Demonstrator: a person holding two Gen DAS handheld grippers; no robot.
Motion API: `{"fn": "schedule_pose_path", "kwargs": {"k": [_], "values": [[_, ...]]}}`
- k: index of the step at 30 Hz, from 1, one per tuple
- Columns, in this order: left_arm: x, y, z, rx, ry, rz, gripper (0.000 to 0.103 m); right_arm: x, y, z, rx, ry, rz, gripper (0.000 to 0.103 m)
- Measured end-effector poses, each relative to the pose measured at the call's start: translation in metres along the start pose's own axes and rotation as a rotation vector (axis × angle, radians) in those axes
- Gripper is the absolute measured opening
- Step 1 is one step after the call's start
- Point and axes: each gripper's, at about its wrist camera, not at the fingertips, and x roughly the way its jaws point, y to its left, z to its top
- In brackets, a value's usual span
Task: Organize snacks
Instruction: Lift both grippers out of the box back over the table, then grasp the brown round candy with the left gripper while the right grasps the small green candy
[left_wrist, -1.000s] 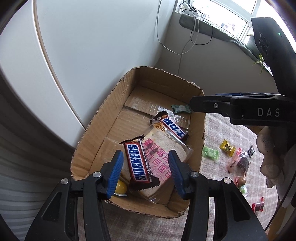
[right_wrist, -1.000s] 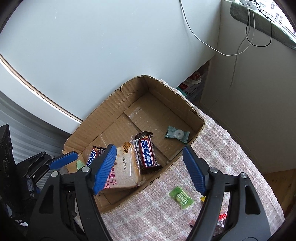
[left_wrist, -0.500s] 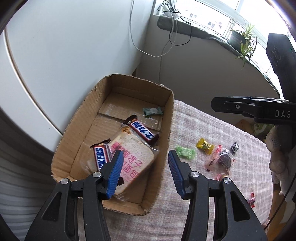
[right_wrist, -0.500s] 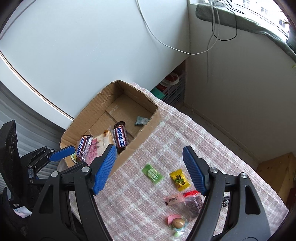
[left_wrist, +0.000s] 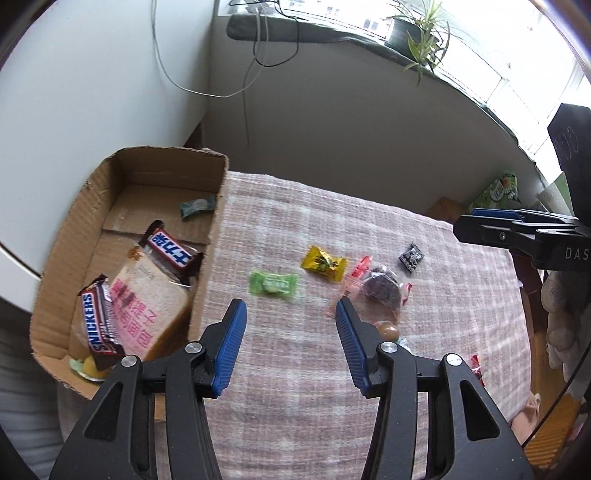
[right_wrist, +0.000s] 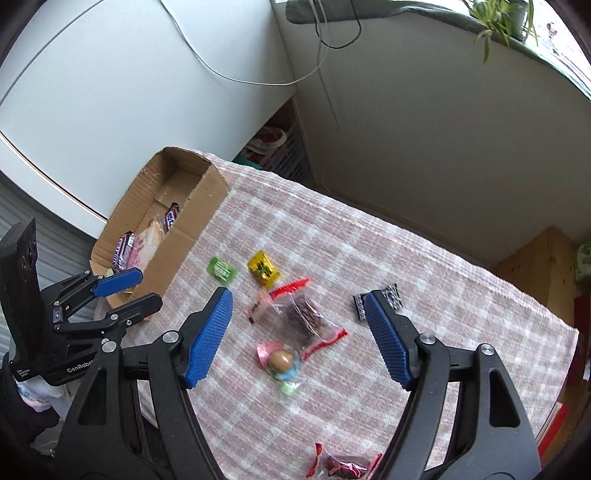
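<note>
A cardboard box (left_wrist: 213, 218) at the table's left end holds two Snickers bars (left_wrist: 96, 322), a bread pack (left_wrist: 147, 306) and a small green candy (left_wrist: 197, 206). Loose on the checked cloth lie a green candy (left_wrist: 273, 283), a yellow candy (left_wrist: 323, 263), a clear pack with a dark snack (right_wrist: 303, 314), a black packet (left_wrist: 411, 256) and a round chocolate (right_wrist: 280, 360). My left gripper (left_wrist: 290, 314) is open and empty above the cloth, just near of the green candy. My right gripper (right_wrist: 297, 306) is open and empty above the dark snack pack.
The box also shows in the right wrist view (right_wrist: 192, 206). A red-wrapped snack (right_wrist: 343, 463) lies at the table's near edge. A white wall with a hanging cable (left_wrist: 243, 85) stands behind the table. A windowsill with a plant (left_wrist: 424, 40) runs at the back right.
Both grippers have swung right, from over the box to over the loose snacks on the cloth. Both stayed open and empty.
</note>
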Motion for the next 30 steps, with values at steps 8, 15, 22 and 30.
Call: {"fn": "schedule_pose_path", "kwargs": {"k": [8,15,22,30], "values": [[0.023,-0.04,-0.008,0.1,0.061,-0.058,0.04,0.007,0.0,-0.052,-0.047,0.037,-0.011,0.076],[0.044,-0.063,-0.021,0.186,0.123,-0.124,0.026,0.044,0.015,-0.084,-0.087,0.125,0.015,0.049],[0.068,-0.075,-0.026,0.213,0.187,-0.165,0.021,0.07,0.014,-0.092,-0.07,0.151,0.03,0.036],[0.085,-0.085,-0.03,0.246,0.239,-0.183,0.021,0.085,0.016,-0.092,-0.085,0.168,0.044,0.034]]}}
